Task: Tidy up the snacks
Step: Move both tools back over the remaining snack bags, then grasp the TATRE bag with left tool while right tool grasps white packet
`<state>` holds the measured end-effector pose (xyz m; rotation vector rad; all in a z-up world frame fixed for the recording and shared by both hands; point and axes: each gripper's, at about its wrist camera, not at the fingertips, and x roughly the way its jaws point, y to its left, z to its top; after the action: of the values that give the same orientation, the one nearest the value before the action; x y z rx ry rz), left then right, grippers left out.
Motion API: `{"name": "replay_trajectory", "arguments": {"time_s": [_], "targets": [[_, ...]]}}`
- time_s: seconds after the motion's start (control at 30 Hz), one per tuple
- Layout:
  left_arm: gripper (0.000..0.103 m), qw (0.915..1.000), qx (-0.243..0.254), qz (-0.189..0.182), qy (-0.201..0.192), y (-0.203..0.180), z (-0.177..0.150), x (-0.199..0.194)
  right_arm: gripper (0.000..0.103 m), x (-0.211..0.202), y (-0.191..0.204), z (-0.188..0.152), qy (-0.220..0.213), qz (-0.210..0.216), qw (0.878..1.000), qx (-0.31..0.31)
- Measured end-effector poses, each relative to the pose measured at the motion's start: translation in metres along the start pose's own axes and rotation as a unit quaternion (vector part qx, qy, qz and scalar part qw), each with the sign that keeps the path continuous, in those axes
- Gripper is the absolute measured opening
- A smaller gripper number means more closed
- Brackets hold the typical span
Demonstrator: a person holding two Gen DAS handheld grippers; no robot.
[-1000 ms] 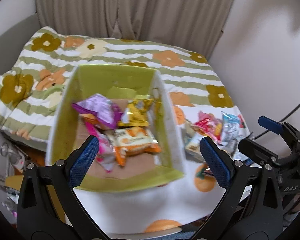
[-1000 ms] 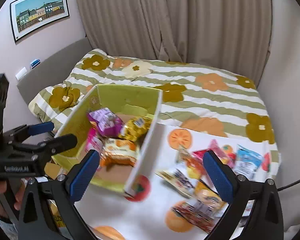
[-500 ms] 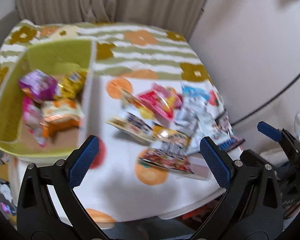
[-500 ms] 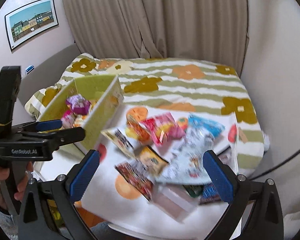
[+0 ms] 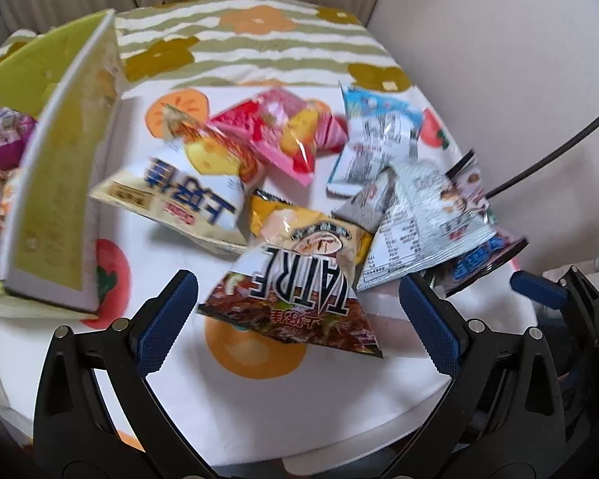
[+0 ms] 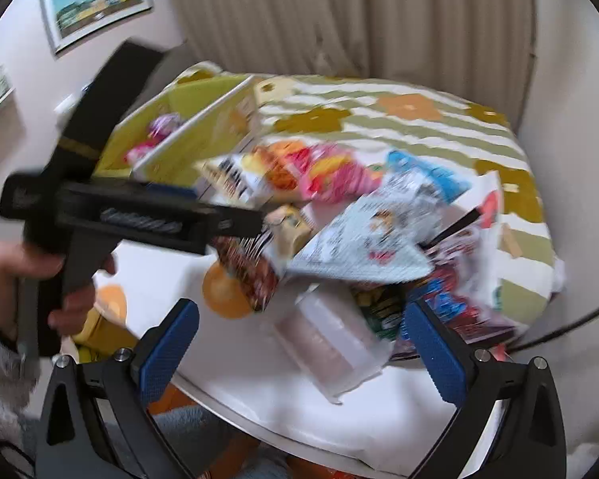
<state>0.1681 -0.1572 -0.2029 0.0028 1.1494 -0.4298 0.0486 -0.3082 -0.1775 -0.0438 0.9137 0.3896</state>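
A pile of snack packets lies on a white table printed with fruit. Nearest my left gripper is a dark red and yellow packet, just beyond its open, empty fingers. Behind it lie a white and orange packet, a pink one, a blue and white one and a silvery one. A green box at the left holds several packets. My right gripper stands open over a clear flat pack. The left gripper's body shows in the right wrist view, held by a hand.
A bed with a striped, flowered cover lies behind the table, curtains beyond it. A wall and a black cable are at the right. A framed picture hangs at the upper left.
Both grippers have swung right from the green box to the loose pile and moved closer to it. Both have stayed open and empty.
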Motion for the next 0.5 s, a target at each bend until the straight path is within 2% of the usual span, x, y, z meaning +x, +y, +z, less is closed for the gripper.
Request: {"name": "replay_trajectory", "arguments": {"time_s": [0.27,0.37,0.5], "targets": [[0.100,0.9991,0.025,0.030,0.017,-0.005,-0.002,0.034,0.103,0.049,0.006,-0.023,0.043,0.008,0.996,-0.073],[0.100,0.9988,0.032,0.030,0.020,-0.006,-0.001,0.043,0.103,0.063,0.008,-0.026,0.052,-0.001,0.993,-0.105],[0.100,0.9987,0.032,0.030,0.028,-0.004,-0.001,0.053,0.103,0.075,0.000,-0.026,0.061,0.000,0.992,-0.115]]}}
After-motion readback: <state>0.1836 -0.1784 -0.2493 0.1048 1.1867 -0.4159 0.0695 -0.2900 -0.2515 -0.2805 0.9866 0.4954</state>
